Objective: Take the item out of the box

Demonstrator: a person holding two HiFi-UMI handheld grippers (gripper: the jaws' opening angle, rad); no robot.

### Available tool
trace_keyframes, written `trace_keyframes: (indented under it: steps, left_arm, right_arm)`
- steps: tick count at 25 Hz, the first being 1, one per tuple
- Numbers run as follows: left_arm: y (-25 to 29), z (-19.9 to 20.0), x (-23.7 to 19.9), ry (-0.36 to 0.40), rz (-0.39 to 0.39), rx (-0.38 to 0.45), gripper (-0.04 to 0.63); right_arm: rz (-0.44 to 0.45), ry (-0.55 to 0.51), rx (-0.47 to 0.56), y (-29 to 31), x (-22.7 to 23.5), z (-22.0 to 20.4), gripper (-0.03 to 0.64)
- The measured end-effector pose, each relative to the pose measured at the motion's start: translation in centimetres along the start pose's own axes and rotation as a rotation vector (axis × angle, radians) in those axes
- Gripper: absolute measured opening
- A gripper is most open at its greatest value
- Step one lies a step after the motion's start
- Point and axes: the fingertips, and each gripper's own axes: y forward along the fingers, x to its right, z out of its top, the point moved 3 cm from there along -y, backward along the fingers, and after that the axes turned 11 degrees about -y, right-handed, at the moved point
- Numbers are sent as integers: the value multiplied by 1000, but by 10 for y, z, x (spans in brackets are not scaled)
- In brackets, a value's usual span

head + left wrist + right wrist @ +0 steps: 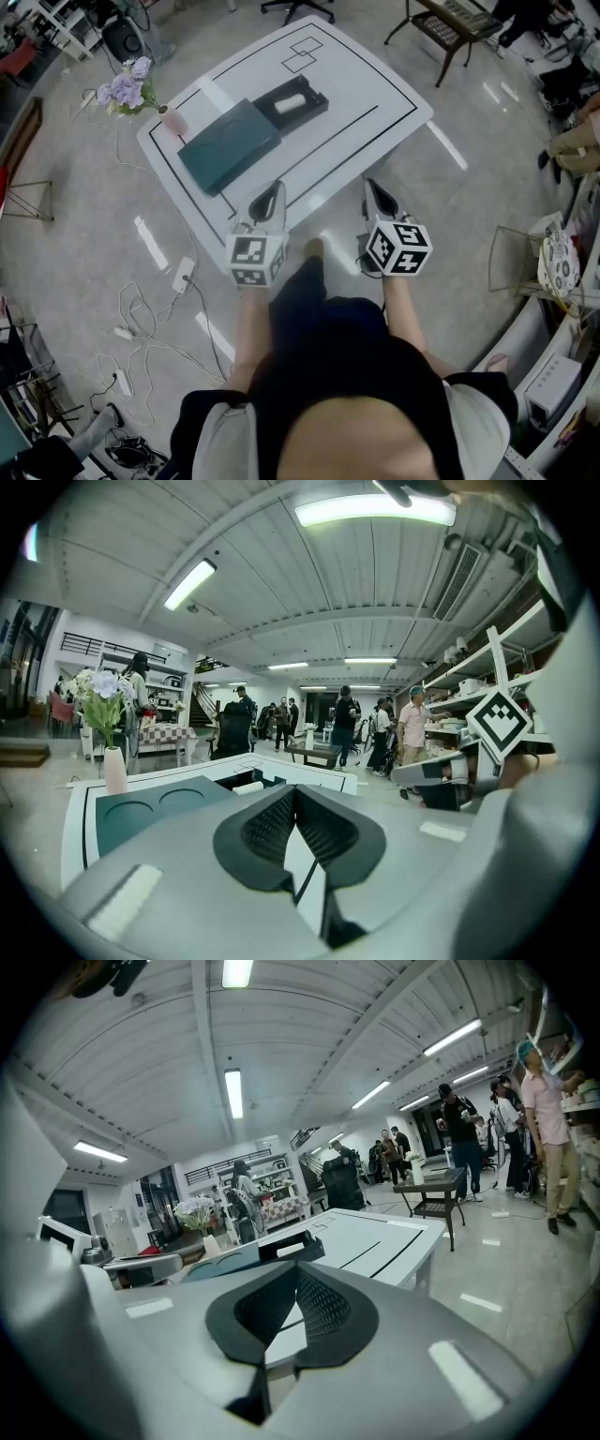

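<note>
An open box sits on the white table (375, 94). Its black tray (314, 106) holds a white item (290, 103), and the dark teal lid (228, 147) lies beside it on the left. Both grippers hover at the table's near edge, well short of the box. My left gripper (272, 189) is shut and empty, and my right gripper (372, 190) is shut and empty too. In the left gripper view the lid (141, 813) and the white item (248, 787) lie beyond the shut left gripper (294, 789). The right gripper view shows the tray (292, 1247) past the shut right gripper (298, 1267).
A pink vase (174, 123) with pale purple flowers (125, 89) stands at the table's left corner. Cables and power strips (183, 275) trail over the floor at left. A dark bench (455, 28) stands beyond the table at right. Several people stand far back (349, 726).
</note>
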Motion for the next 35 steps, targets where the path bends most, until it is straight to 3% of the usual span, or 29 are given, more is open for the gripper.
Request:
trace_keyframes:
  steps: [16, 35]
  left_arm:
    - [67, 33, -50, -35, 12, 11, 9]
    - [101, 44, -78, -41, 2, 21, 9]
  right_arm:
    - [3, -32, -3, 80, 18, 44, 2]
    - [34, -38, -17, 133, 14, 48, 2]
